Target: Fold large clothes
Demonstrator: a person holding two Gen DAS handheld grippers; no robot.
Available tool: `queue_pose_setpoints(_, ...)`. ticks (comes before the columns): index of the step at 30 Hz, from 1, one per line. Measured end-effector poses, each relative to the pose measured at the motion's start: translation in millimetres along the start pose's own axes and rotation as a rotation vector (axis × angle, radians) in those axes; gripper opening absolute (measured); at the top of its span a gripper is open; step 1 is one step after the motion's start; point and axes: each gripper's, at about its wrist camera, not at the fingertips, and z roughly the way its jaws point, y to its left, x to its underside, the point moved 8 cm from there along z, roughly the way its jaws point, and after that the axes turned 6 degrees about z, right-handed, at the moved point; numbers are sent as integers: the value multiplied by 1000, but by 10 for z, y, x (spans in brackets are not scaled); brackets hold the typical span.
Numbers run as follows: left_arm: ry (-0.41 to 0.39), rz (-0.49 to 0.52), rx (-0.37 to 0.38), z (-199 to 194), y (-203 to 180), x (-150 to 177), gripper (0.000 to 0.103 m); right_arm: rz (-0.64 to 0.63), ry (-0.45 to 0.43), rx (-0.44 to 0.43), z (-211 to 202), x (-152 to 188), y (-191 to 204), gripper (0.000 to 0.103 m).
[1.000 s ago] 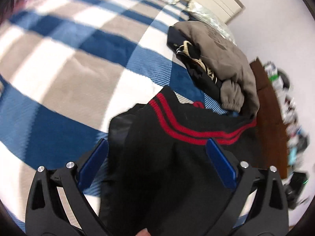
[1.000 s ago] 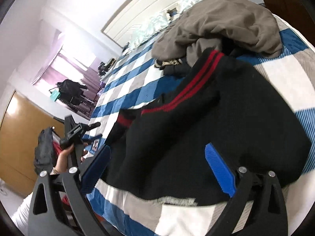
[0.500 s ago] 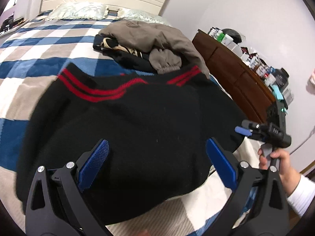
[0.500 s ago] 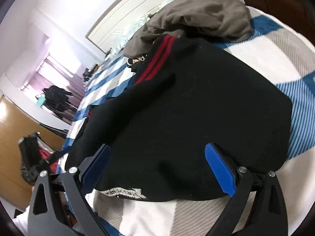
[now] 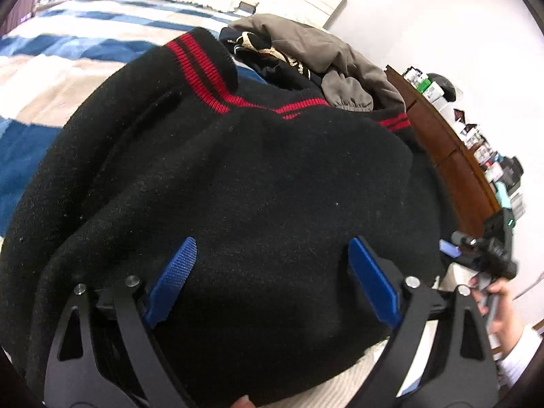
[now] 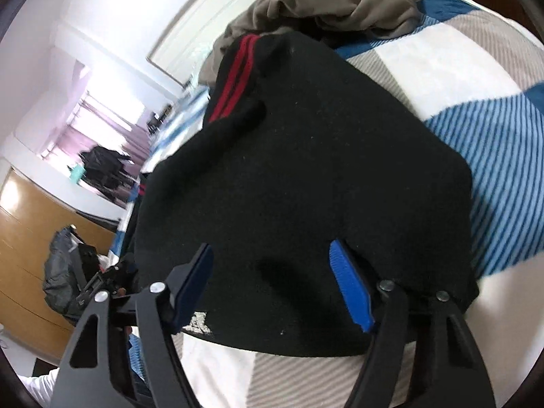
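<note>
A: Covering the frame first: the bed (image 5: 68, 78), plaid in blue, beige and white. What lies on it?

B: A black sweater (image 5: 258, 183) with red stripes, spread over the near part of the plaid, its hem towards both cameras. Beyond its collar, a heap of clothes (image 5: 326, 57), grey-brown over dark.

A: Beside the bed?

B: A brown dresser (image 5: 455, 166) along the wall, crowded with small items too small to name.

A: Grippers?

B: The left gripper (image 5: 272, 265) sits low over the sweater's hem, jaws wide apart, blue pads (image 5: 173, 272) clear of the cloth between them. The right gripper (image 6: 272, 278) stands over the hem further right, jaws likewise apart, holding nothing. Whether either touches the knit cannot be told.
</note>
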Motion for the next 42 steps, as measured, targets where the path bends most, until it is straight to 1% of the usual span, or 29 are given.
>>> queue_pose_setpoints(1,-6,12,-14,-12,-32,14,91,-33,26,12,-1,-25,129,99)
queue_pose_setpoints(3,-12,22,-30,-49,-138,-23,95,-152,55,46,-21,-124,489,99)
queue_pose_setpoints(4,-18,10,-17,-71,-185,-63,97,-253,61,49,-27,-216,832,99)
queue_pose_setpoints(6,-55,-33,4,-187,-299,-150,97,-364,78,55,52,-378,1328,99)
queue_pose_setpoints(9,-112,-53,-33,-288,-487,-221,97,-495,129,68,392,-600,2003,99)
queue_pose_setpoints(11,-140,-48,-64,-276,-576,-193,97,-598,148,102,680,-684,2324,99)
queue_pose_setpoints(12,-146,-29,-77,-246,-625,-156,97,-635,161,120,809,-716,2422,99)
queue_pose_setpoints(14,-124,9,-71,-150,-709,-62,97,-714,202,183,1232,-827,2599,99)
queue_pose_setpoints(16,-98,7,-63,-63,-727,22,97,-792,245,243,1589,-868,2674,99)
queue_pose_setpoints(18,-112,26,-85,-36,-737,70,97,-902,294,304,1933,-836,2726,98)
queue_pose_setpoints(20,-120,70,-121,-10,-774,95,97,-984,334,334,2182,-734,2761,96)
queue_pose_setpoints(21,-119,82,-133,0,-789,100,97,-1013,348,339,2239,-699,2737,93)
queue_pose_setpoints(22,-115,90,-139,4,-802,110,97,-1067,374,361,2374,-648,2763,86)
queue_pose_setpoints(23,-113,96,-140,2,-809,116,97,-1097,397,384,2463,-614,2757,82)
queue_pose_setpoints(24,-112,101,-140,-1,-815,120,97,-1131,437,414,2592,-554,2727,74)
queue_pose_setpoints(25,-107,106,-137,-6,-817,130,97,-1155,457,431,2665,-517,2721,69)
queue_pose_setpoints(27,-103,105,-125,-22,-816,140,97,-1198,507,438,2816,-400,2706,67)
queue_pose_setpoints(29,-98,108,-115,-31,-799,143,97,-1202,507,421,2889,-362,2741,67)
queue_pose_setpoints(30,-93,109,-111,-34,-797,147,97,-1197,497,400,2917,-351,2786,67)
queue_pose_setpoints(32,-90,106,-102,-40,-800,133,97,-1174,507,314,2958,-258,2917,67)
queue_pose_setpoints(34,-84,92,-92,-45,-796,122,97,-1181,514,296,3027,-167,2974,66)
queue_pose_setpoints(35,-82,87,-88,-50,-794,118,97,-1197,516,309,3065,-121,2981,61)
queue_pose_setpoints(36,-80,85,-85,-51,-793,124,97,-1209,527,316,3086,-83,2986,49)
queue_pose_setpoints(37,-73,88,-84,-43,-794,125,97,-1250,523,330,3084,-30,3009,33)
queue_pose_setpoints(40,-59,103,-83,-34,-805,115,97,-1310,512,355,3050,38,3111,15)
queue_pose_setpoints(42,-54,105,-85,-38,-791,90,97,-1379,481,366,2970,65,3235,12)
